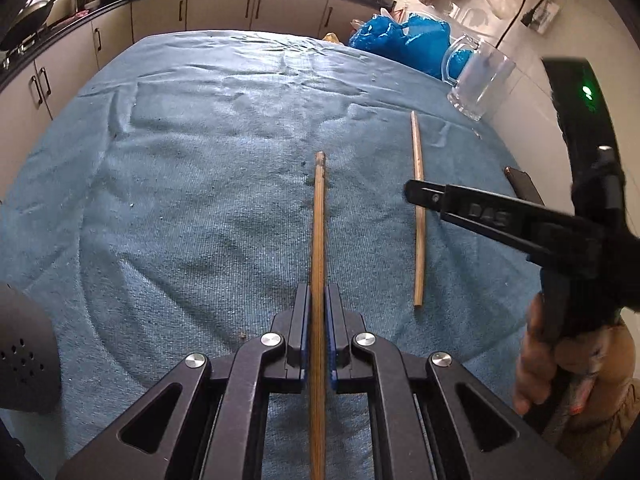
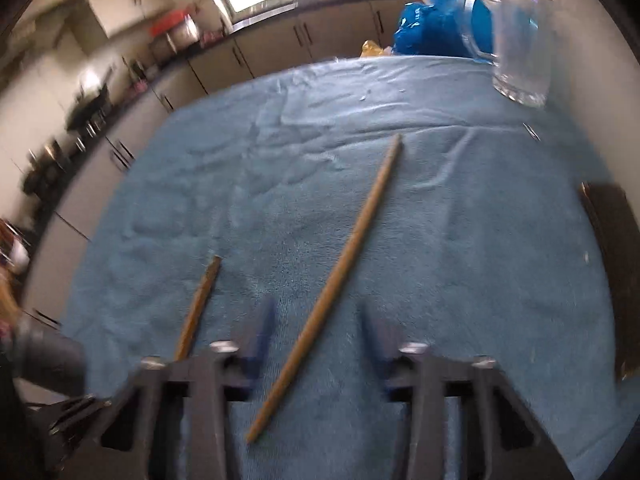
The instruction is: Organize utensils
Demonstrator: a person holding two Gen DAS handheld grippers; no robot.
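Note:
My left gripper point(image 1: 318, 294) is shut on a wooden chopstick point(image 1: 319, 224) that points forward over the blue towel point(image 1: 180, 184). A second chopstick point(image 1: 418, 216) lies on the towel to its right. My right gripper point(image 2: 320, 320) is open above that second chopstick point(image 2: 340, 272), which runs between its fingers. In the left wrist view the right gripper point(image 1: 412, 192) hovers over this chopstick from the right. The held chopstick point(image 2: 198, 308) shows at the lower left of the right wrist view. A glass mug point(image 1: 478, 80) stands at the far right of the towel.
A blue plastic bag point(image 1: 400, 42) lies behind the mug point(image 2: 520, 40). A dark phone point(image 2: 616, 272) lies at the towel's right edge. Kitchen cabinets point(image 1: 224, 12) and a counter with a pan point(image 1: 32, 20) line the back and left. A dark perforated object point(image 1: 24, 348) sits at lower left.

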